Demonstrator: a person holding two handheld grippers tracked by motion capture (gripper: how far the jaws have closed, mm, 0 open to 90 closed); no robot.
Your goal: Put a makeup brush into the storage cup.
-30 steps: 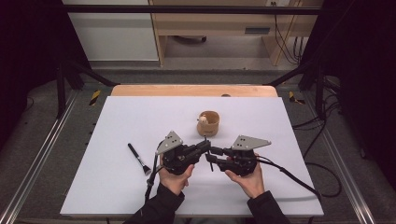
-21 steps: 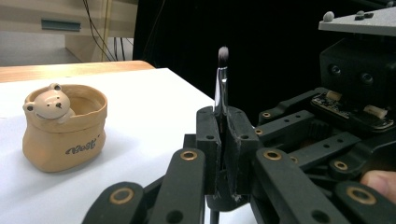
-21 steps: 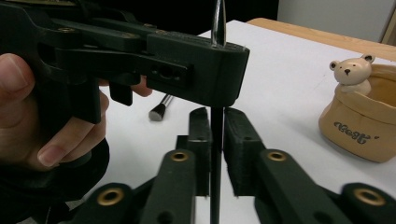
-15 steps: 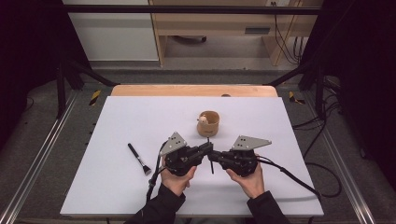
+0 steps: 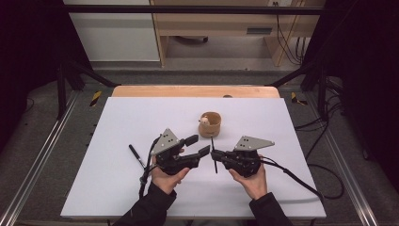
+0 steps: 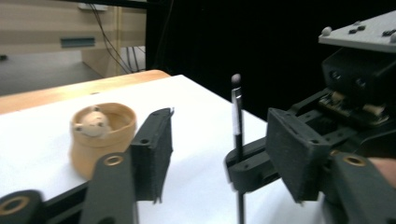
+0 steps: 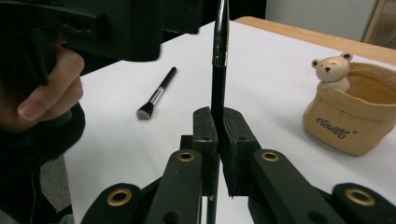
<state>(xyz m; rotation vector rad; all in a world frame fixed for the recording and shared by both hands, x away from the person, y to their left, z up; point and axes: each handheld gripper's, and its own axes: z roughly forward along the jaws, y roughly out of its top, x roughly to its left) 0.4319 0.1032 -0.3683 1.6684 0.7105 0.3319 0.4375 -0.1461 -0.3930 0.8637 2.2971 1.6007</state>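
Note:
A thin black makeup brush (image 5: pixel 213 157) stands nearly upright above the white table, and my right gripper (image 5: pixel 214 155) is shut on its handle (image 7: pixel 217 70). In the right gripper view the pads (image 7: pixel 205 128) squeeze the handle from both sides. My left gripper (image 5: pixel 198 145) faces it from the left. Its jaws have just been opening, and the brush (image 6: pixel 237 116) stands between them without touching either pad (image 6: pixel 154 149). A tan cup (image 5: pixel 210 124) with a small bear figure sits just behind both grippers.
A second, thicker black brush (image 5: pixel 137 156) lies flat on the white sheet (image 5: pixel 117 122) left of my left hand. The cup (image 7: pixel 355 116) stands to the right in the right gripper view. The wooden table edge (image 5: pixel 188 91) runs along the far side.
The left gripper's jaws have spread apart off the thin brush. The right gripper keeps the brush and has stayed in place.

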